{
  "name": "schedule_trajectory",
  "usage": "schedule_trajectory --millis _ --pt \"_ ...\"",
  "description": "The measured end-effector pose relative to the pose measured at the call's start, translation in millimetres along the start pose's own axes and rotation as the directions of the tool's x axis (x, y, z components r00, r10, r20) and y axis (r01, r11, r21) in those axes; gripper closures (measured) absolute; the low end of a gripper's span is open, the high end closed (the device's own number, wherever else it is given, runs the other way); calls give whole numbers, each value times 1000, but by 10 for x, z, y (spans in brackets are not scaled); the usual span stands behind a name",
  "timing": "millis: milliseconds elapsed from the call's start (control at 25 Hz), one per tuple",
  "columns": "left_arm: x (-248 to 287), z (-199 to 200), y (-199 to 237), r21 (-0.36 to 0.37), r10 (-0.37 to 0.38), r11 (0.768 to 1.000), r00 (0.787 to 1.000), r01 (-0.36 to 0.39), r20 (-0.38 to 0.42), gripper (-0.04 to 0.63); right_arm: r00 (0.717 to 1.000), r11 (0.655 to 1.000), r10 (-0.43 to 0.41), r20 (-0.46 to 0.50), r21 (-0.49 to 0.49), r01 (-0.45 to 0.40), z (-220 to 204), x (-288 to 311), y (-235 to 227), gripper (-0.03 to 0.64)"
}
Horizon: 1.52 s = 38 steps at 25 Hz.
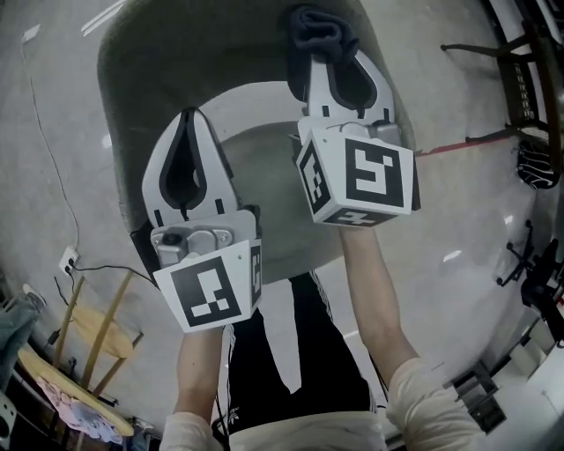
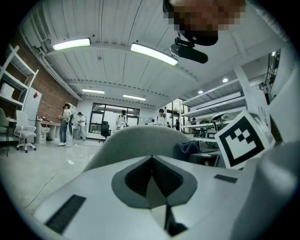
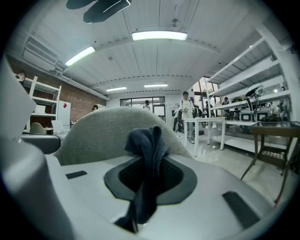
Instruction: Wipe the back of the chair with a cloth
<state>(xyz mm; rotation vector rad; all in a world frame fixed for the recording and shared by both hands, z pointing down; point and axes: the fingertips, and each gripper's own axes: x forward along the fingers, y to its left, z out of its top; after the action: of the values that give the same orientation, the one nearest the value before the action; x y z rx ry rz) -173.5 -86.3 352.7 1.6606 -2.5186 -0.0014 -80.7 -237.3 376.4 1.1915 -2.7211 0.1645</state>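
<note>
Student: Left gripper [image 1: 188, 119], condition?

Tutor: Jaws together, nothing between them. The left gripper view shows the dark pads [image 2: 138, 178] meeting along one seam. The gripper is held over the left half of the chair [image 1: 115, 106], tips pointing toward the back [image 1: 176, 35]. Contact with the chair cannot be told.

Student: Right gripper [image 1: 339, 63]?

Tutor: Jaws clamped on the cloth [image 1: 319, 26]. In the right gripper view the dark blue cloth stands in a bunch past the tips. A tail of it runs down between the pads toward the camera.

Student: Position of the cloth relative to the chair?

Tutor: Head view: the cloth lies at the top rim of the back, on the right part of its curve. Right gripper view: it stands before the crest of the back, with grey fabric filling the space behind it. Whether cloth and rim touch cannot be told.

Student: Chair itself?

Tutor: Grey, with a curved back wrapped round a rounded seat [image 1: 264, 176]. The grippers are side by side, the right one farther forward. Both forearms [image 1: 374, 291] reach out over the seat.

Student: Surroundings?

Tutor: Pale floor [image 1: 458, 176] with a thin cable [image 1: 48, 141] at left. A white table [image 3: 211, 123] and several people [image 2: 64, 124] stand well beyond the chair.
</note>
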Motion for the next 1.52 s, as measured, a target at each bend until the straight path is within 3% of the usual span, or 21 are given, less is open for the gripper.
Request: schedule_trajectory --millis 440,800,1000,1200,1320,1520 --pt "55 -133 -446 17 -117 993 993 118 -26 580 982 980 -190 -14 53 191 -119 -362 -656 557" --pt "-4 -192 -485 8 -86 996 996 86 -27 580 982 982 -187 -9 25 188 -138 -439 -755 557" --pt "-168 -192 -278 -10 15 1000 1000 -15 7 580 999 999 -12 36 -29 13 -37 -456 -289 557" --pt "-408 -256 24 -27 100 995 995 -100 13 580 976 974 214 44 -83 -210 -102 -379 472 557" --pt "-661 -320 332 -26 179 984 984 -179 21 580 925 925 378 39 -55 -376 -219 -396 1153 557" --pt "-1014 -479 713 -58 312 949 950 -311 20 580 779 776 627 -3 -86 -625 -536 -555 2106 557"
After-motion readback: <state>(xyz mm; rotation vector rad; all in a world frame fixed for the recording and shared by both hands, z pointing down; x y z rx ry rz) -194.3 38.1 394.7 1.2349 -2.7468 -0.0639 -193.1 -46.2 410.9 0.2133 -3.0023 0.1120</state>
